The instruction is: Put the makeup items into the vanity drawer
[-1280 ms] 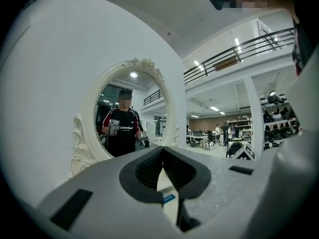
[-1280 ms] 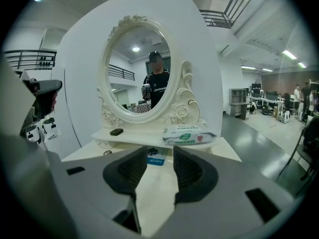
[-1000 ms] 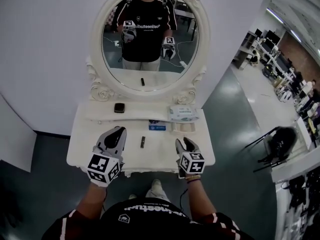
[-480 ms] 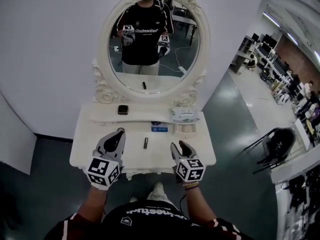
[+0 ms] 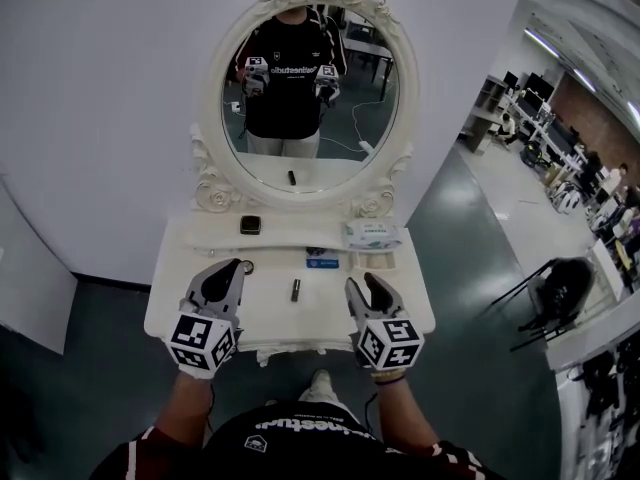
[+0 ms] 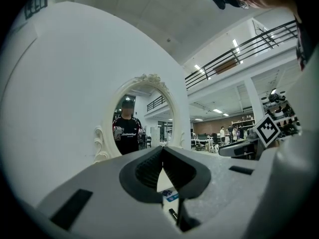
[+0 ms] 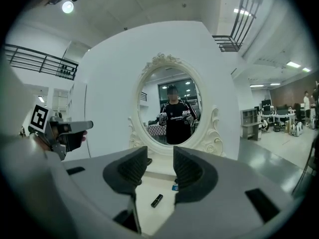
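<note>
The dark tube point(image 5: 296, 289) lay on the desk point(image 5: 270, 306) between your two grippers, touching neither. The compact point(image 5: 250, 225) sat on the ledge behind it, and the blue card point(image 5: 321, 262) and wipes pack point(image 5: 372, 234) were off to its right. No view showed a drawer open, so I judged that nothing was stowed yet.

Your right gripper point(image 5: 365, 286) had its fingers released and parted with nothing between them, and the tube lay on the desk beyond their gap. Your left gripper point(image 5: 235, 265) had its fingers clenched tip to tip on nothing.

The tube looked slim and round. If one finger had touched it first, it would likely have rolled or skidded towards the ledge. Both grippers pointed nearly level, so a flat approach risked shoving it rather than pinching it. Your grippers hid the desk's front edge in the head view. Reaching for a drawer pull there would have been partly blind, and the clenched left fingers could only have bumped it.
</note>
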Demonstrator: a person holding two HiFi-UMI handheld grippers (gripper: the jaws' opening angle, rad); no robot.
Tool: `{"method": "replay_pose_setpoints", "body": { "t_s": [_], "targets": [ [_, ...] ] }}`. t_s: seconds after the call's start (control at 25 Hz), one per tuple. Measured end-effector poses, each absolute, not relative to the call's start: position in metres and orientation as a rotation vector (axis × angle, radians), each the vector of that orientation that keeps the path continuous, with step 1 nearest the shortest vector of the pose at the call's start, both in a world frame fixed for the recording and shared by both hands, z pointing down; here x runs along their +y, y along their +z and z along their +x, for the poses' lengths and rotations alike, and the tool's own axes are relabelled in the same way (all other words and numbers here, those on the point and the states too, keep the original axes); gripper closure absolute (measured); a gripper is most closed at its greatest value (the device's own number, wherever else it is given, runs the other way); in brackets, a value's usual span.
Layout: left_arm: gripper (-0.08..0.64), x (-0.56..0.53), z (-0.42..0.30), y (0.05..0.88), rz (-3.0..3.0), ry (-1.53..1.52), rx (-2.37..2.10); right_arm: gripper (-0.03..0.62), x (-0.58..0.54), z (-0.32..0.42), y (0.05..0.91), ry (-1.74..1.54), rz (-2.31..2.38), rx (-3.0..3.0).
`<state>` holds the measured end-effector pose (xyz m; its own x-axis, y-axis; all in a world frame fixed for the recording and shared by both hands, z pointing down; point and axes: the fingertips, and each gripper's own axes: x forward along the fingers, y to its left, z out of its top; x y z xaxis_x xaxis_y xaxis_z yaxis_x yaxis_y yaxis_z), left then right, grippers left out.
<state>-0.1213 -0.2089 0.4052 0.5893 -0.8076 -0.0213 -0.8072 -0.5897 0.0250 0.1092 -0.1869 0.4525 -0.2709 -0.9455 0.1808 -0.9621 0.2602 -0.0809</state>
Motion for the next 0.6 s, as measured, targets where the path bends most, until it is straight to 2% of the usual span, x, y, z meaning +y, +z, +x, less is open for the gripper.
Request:
{"method": "replay_pose_setpoints", "body": {
  "t_s": [0.6],
  "targets": [
    [0.554, -0.211, -0.148, 0.400, 2.767, -0.055, -1.515, 0.470, -0.192, 0.099, 0.417, 0.173, 1.913, -2.455]
  ]
}}
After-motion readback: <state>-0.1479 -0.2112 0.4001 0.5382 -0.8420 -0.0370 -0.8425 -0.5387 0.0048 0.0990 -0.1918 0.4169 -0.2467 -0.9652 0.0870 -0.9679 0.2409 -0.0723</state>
